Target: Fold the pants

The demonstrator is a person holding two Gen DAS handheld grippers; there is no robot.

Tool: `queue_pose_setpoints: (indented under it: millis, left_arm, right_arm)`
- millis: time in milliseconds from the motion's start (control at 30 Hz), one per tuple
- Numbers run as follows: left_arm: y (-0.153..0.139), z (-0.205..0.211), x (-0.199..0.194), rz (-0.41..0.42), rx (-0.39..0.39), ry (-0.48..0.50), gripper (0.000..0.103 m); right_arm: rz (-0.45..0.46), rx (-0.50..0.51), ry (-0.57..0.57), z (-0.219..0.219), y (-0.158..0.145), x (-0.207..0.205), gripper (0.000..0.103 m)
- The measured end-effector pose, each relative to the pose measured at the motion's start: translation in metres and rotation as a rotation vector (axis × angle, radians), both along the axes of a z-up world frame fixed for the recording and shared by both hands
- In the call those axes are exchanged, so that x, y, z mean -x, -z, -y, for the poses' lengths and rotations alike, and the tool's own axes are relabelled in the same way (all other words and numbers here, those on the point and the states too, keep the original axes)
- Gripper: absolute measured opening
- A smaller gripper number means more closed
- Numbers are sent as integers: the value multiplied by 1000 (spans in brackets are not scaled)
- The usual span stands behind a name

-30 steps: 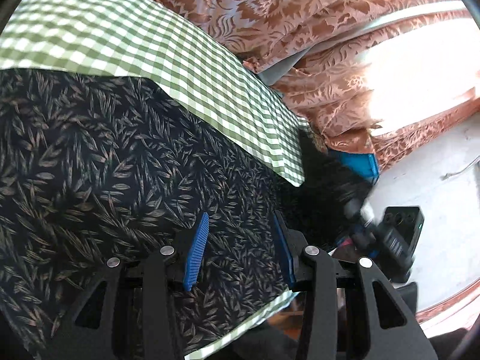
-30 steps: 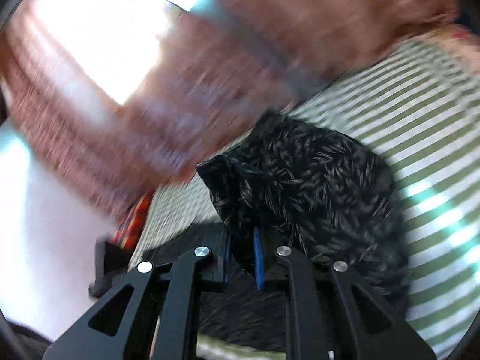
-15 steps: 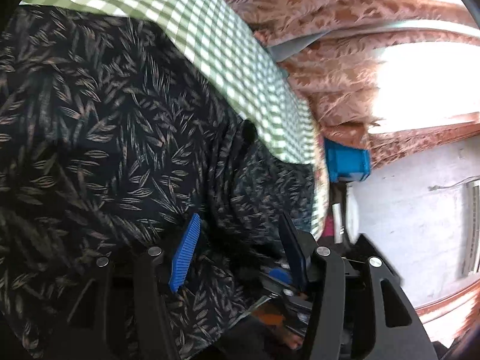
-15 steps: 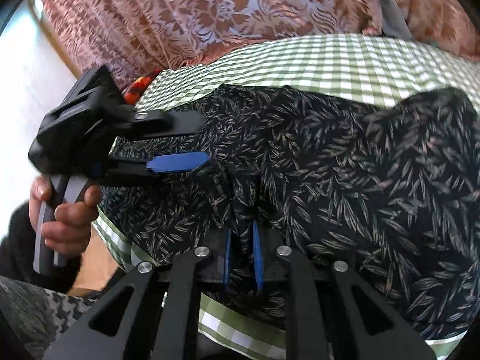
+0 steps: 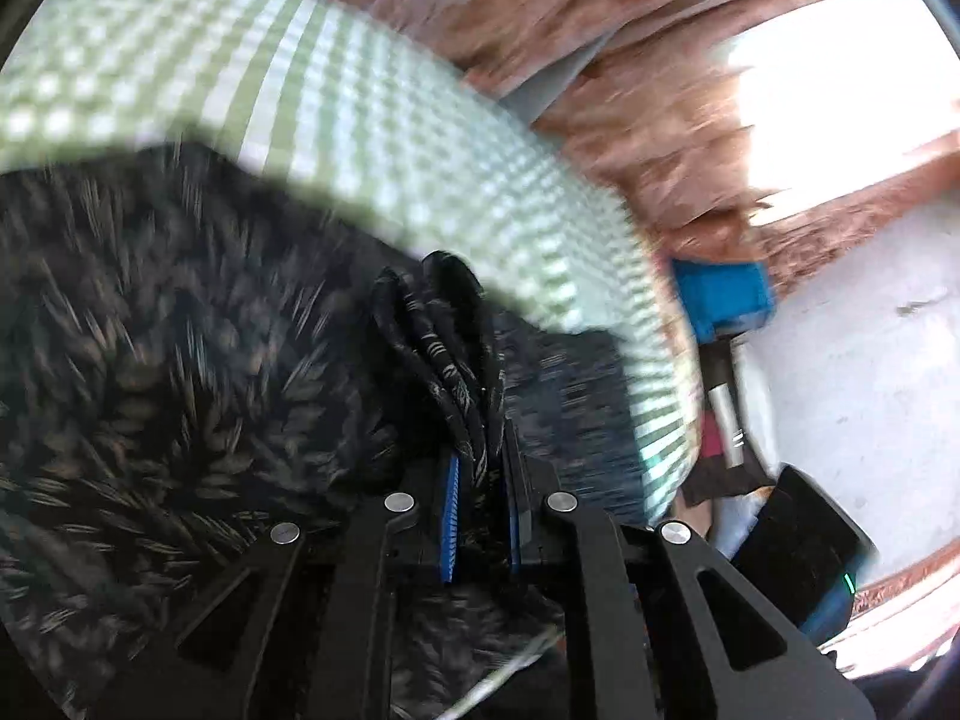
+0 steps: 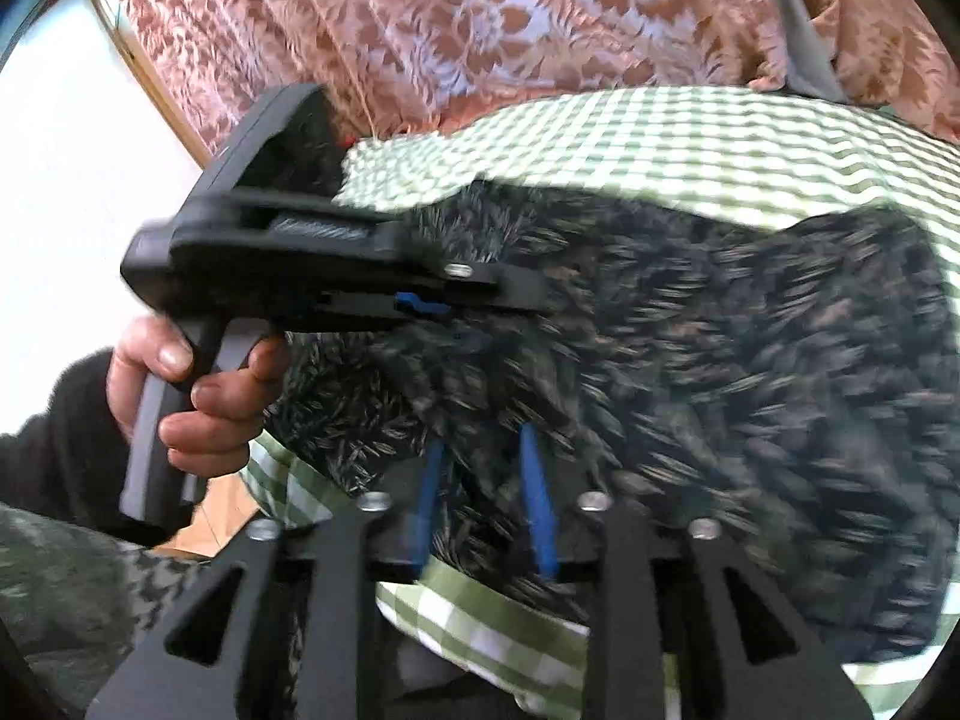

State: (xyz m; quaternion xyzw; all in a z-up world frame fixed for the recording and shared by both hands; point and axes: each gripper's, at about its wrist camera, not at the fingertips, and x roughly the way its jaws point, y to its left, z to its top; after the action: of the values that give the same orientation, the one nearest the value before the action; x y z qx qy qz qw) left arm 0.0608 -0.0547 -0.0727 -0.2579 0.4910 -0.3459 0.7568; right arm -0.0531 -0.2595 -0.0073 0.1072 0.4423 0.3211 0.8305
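Hanging behind: rust floral curtains (image 6: 480, 30); sitting beside the bed edge, a blue box (image 5: 723, 297). Lying spread over the green checked sheet (image 6: 690, 138): dark leaf-print pants (image 6: 690, 360), soft and rumpled. Pinching a bunched fold of the pants: left gripper (image 5: 480, 504), pads nearly pressed together. Hovering spread over the near edge, gripping nothing: right gripper (image 6: 483, 498). Blurring much detail throughout.
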Motion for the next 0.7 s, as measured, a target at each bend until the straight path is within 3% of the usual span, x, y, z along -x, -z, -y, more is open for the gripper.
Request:
queue_pose_setpoints:
  millis: [133, 333, 433, 533, 600, 700]
  left_arm:
    - [-28, -16, 3, 64, 56, -9, 11]
    - [-20, -14, 11, 45, 27, 22, 11]
    - [-8, -20, 13, 32, -39, -2, 11]
    - [15, -26, 12, -32, -92, -5, 11]
    - [28, -24, 15, -31, -165, -1, 11]
    - [37, -29, 14, -54, -147, -12, 11]
  right_arm:
    - [8, -92, 153, 74, -26, 8, 49]
    - [-49, -31, 443, 169, -28, 29, 52]
    - [-92, 31, 466, 166, -18, 32, 52]
    - [-137, 54, 432, 151, 2, 27, 52]
    - [-161, 170, 396, 135, 16, 21, 51]
    - [-167, 207, 385, 134, 15, 18, 51]
